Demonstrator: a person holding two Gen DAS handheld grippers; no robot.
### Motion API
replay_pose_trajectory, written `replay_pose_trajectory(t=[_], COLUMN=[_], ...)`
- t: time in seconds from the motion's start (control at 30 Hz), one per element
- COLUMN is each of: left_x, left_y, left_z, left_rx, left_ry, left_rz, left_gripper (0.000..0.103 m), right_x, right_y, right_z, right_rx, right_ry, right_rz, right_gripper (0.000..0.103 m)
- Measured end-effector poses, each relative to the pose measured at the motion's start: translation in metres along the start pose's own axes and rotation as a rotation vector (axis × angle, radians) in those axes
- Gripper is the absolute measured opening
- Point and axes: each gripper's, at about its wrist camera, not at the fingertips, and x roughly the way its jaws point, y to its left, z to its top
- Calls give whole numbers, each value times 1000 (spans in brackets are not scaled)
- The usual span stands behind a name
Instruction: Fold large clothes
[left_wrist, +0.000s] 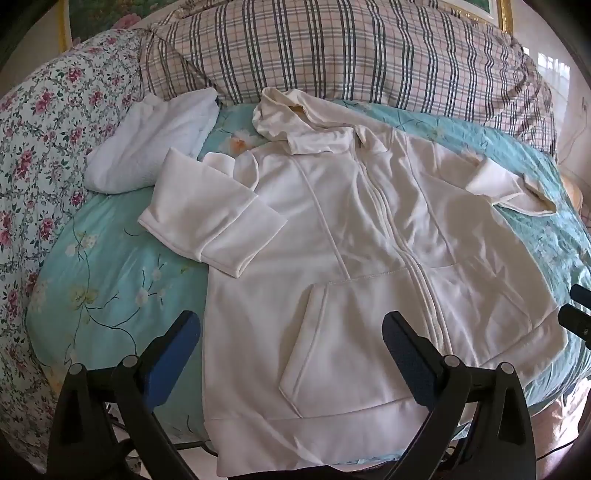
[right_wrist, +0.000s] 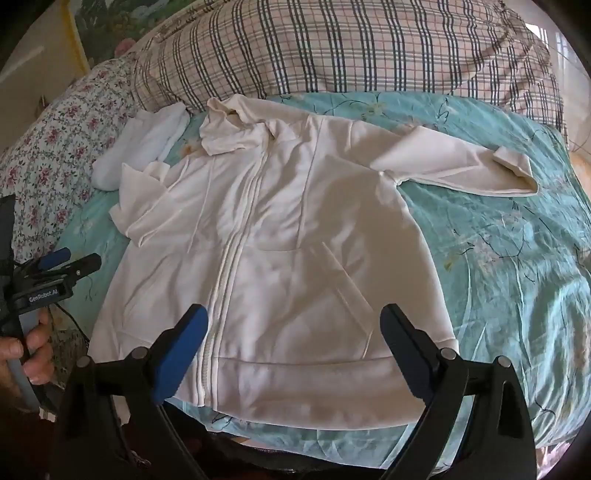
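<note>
A white zip-up hoodie (left_wrist: 332, 258) (right_wrist: 280, 240) lies face up on a teal floral bedspread (left_wrist: 110, 266) (right_wrist: 498, 258), its hood towards the pillows. Its left sleeve (left_wrist: 207, 218) is folded back beside the body; the right sleeve (right_wrist: 454, 166) stretches out to the side. My left gripper (left_wrist: 291, 354) hovers open above the hem's left half, nothing between its blue pads. Over the hem near the zip, my right gripper (right_wrist: 295, 350) also stands open and holds nothing. The left gripper's body (right_wrist: 48, 280), held by a hand (right_wrist: 29, 350), shows at the left edge of the right wrist view.
A folded white garment (left_wrist: 147, 144) (right_wrist: 144, 147) lies at the hoodie's upper left. A plaid pillow (left_wrist: 332, 48) (right_wrist: 332, 44) sits behind the hood. A pink floral quilt (left_wrist: 40, 147) (right_wrist: 48, 147) borders the left side. The bed's near edge runs just below the hem.
</note>
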Motion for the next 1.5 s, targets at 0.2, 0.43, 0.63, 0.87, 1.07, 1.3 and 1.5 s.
replay_pose_trajectory(t=[0.2, 0.43, 0.63, 0.87, 1.07, 1.3, 1.5], left_x=[0, 0, 0, 1, 2, 6, 14], left_y=[2, 1, -3, 0, 0, 0, -6], left_z=[3, 1, -1, 1, 1, 2, 4], left_rx=[-10, -5, 3, 7, 10, 12, 27], left_ry=[6, 4, 8, 46, 32, -8, 5], left_rz=[-9, -11, -12, -16, -16, -13, -9], left_gripper=[99, 99, 99, 99, 99, 99, 99], right_x=[0, -1, -3, -2, -1, 4, 11], right_y=[11, 9, 6, 4, 4, 3, -1], right_z=[1, -2, -2, -1, -1, 0, 1], right_rx=[-13, -19, -17, -22, -18, -3, -1], right_ry=[4, -9, -25, -33, -12, 18, 3], right_rz=[5, -1, 5, 0, 0, 11, 37], right_gripper=[94, 95, 95, 95, 95, 95, 94])
